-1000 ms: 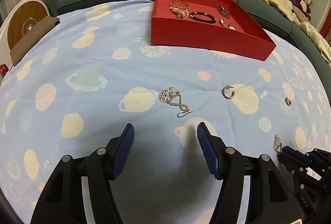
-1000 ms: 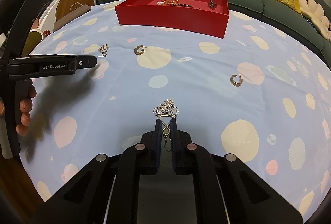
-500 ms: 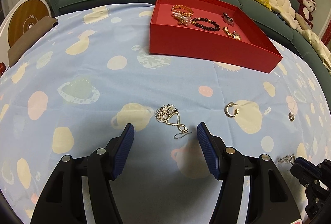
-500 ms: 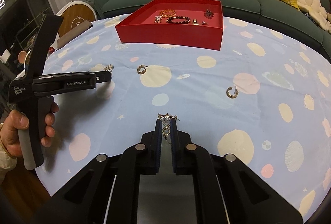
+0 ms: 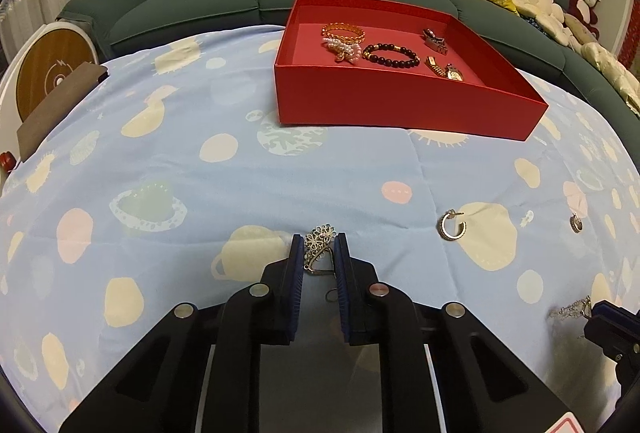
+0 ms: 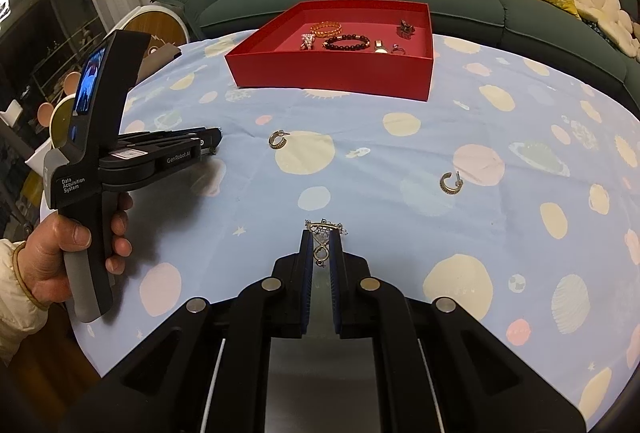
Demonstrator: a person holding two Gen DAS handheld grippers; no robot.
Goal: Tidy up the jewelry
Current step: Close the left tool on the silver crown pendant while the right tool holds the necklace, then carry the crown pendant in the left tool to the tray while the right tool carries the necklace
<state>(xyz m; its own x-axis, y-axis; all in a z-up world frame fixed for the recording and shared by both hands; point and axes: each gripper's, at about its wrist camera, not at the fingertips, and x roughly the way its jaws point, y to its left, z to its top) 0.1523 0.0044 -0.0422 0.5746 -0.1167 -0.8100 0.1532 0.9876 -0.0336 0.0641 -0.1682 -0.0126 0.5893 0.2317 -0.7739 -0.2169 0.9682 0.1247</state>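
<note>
My left gripper (image 5: pixel 318 253) is shut on a silver flower earring (image 5: pixel 318 239) low over the blue patterned cloth. My right gripper (image 6: pixel 320 245) is shut on a matching flower earring (image 6: pixel 322 229), lifted above the cloth; it also shows at the right edge of the left wrist view (image 5: pixel 570 310). A red tray (image 5: pixel 400 113) at the far side holds bracelets and small pieces. A silver hoop earring (image 5: pixel 452 227) lies right of my left gripper, and a second hoop (image 6: pixel 450 183) lies further right.
A green sofa (image 5: pixel 192 17) with cushions curves behind the table. A round white and wood device (image 5: pixel 48 69) stands at the left edge. A small ring (image 5: pixel 576 223) lies on the cloth at the far right.
My left gripper moved forward and closed on the flower earring that lay in front of it. My right gripper rose with its earring, and the tray looks nearer.
</note>
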